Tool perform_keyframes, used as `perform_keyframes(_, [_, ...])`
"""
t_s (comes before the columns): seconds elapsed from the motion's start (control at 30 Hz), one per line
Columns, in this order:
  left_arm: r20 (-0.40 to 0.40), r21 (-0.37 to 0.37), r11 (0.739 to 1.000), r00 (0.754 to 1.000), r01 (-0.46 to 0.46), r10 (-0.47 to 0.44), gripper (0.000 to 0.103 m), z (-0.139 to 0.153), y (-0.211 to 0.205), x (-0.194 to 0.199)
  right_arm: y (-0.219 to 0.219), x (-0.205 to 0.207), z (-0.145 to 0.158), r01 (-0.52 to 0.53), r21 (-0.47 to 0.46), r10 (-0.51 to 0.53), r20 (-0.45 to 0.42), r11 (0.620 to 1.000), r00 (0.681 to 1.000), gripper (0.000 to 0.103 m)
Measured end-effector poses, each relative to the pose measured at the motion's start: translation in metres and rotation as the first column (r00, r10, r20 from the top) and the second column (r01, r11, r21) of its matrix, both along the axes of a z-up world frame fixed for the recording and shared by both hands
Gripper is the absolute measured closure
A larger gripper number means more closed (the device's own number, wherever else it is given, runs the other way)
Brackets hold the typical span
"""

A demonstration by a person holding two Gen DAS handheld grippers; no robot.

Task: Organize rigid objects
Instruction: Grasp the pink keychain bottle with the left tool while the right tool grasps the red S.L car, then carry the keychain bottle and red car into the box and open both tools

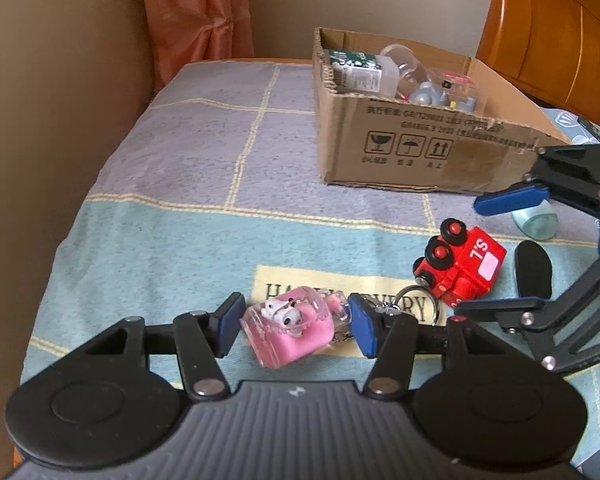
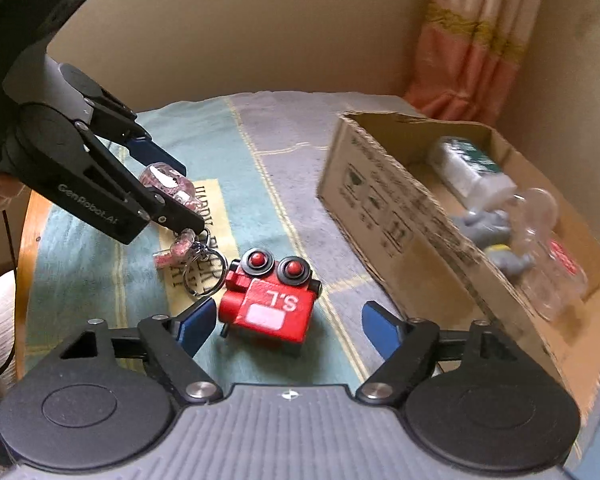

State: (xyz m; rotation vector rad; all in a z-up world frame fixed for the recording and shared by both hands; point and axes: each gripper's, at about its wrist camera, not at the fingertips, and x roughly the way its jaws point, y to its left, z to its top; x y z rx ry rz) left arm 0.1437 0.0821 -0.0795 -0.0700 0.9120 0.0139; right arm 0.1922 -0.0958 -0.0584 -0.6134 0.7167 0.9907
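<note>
A pink keychain toy (image 1: 288, 330) with a small white figure and a metal key ring (image 1: 416, 304) lies on the blanket between the fingers of my left gripper (image 1: 294, 326). The jaws stand around it with small gaps, open. The toy also shows in the right wrist view (image 2: 168, 184). A red toy train (image 2: 270, 304) marked "S.L" lies on its side between the open fingers of my right gripper (image 2: 288, 326). It also shows in the left wrist view (image 1: 460, 266). A cardboard box (image 1: 400, 148) holds bottles and small toys.
The blanket (image 1: 180, 160) covers a small table by the wall. A pale teal cylinder (image 1: 538, 222) lies by the right gripper (image 1: 496, 252), near the box. A curtain (image 1: 200, 12) hangs behind. A wooden headboard (image 1: 560, 36) stands at the right. The box also shows at right (image 2: 380, 208).
</note>
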Motion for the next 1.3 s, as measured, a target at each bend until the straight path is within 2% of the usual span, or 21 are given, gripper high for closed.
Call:
perform_keyframes(0.07, [0.001,0.000,1.000,1.000,0.002,-0.002,0.048,0.000,0.001,0.000,0.005,0.001,-0.002,-0.001,0.001,0.001,-0.015,1.000,1.000,0.023])
perform_keyframes(0.2, [0.006,0.006,1.000,1.000,0.012,-0.012,0.048,0.000,0.001,-0.001,0.008,0.000,-0.004,0.012,-0.007,-0.013,-0.050,1.000,0.999,0.044])
perform_keyframes(0.47, [0.012,0.018,1.000,1.000,0.012,-0.012,0.047,0.002,0.012,-0.002,-0.003,-0.012,-0.001,0.040,-0.002,-0.040,-0.056,0.999,0.998,0.046])
perform_keyframes(0.53, [0.009,0.021,1.000,1.000,0.021,-0.021,0.047,0.003,0.013,-0.003,-0.006,-0.016,-0.001,0.047,-0.009,-0.047,-0.054,0.999,0.997,0.050])
perform_keyframes(0.57, [0.009,0.021,0.999,1.000,0.026,-0.026,0.047,0.002,0.013,-0.003,-0.007,-0.017,-0.001,0.047,-0.013,-0.048,-0.054,0.999,0.997,0.050])
perform_keyframes(0.67, [0.008,0.097,0.995,1.000,0.010,-0.011,0.048,0.001,0.012,-0.002,-0.009,-0.017,-0.002,0.075,-0.028,-0.076,-0.040,0.997,0.996,0.050])
perform_keyframes(0.8, [0.003,0.058,0.998,1.000,-0.009,0.009,0.047,0.002,0.026,-0.004,-0.018,-0.015,0.000,0.106,-0.028,-0.107,-0.056,0.994,0.993,0.050])
perform_keyframes(0.83, [0.004,0.055,0.998,1.000,-0.006,0.006,0.047,0.002,0.027,-0.005,-0.019,-0.015,0.000,0.112,-0.027,-0.113,-0.057,0.993,0.992,0.046])
perform_keyframes(0.9, [0.012,0.070,0.997,1.000,-0.016,0.015,0.035,0.003,0.026,-0.008,-0.017,-0.017,-0.001,0.109,-0.021,-0.110,-0.032,0.994,0.993,0.035])
perform_keyframes(0.97, [0.034,0.085,0.996,0.999,-0.035,0.032,0.027,0.005,0.024,-0.011,-0.013,-0.016,-0.002,0.112,-0.020,-0.113,-0.024,0.993,0.993,0.033])
perform_keyframes(1.03, [0.041,0.089,0.994,0.998,-0.055,0.052,0.027,0.006,0.022,-0.012,-0.010,-0.013,-0.004,0.119,-0.013,-0.120,-0.032,0.993,0.992,0.033])
perform_keyframes(1.23, [0.009,0.033,0.991,0.992,-0.126,0.126,0.028,-0.002,0.027,-0.012,-0.007,-0.012,-0.005,0.143,-0.006,-0.143,-0.043,0.990,0.989,0.034])
perform_keyframes(1.3, [0.006,0.014,0.989,0.989,-0.146,0.146,0.034,-0.003,0.029,-0.011,-0.006,-0.013,-0.005,0.160,-0.008,-0.160,-0.050,0.987,0.986,0.037])
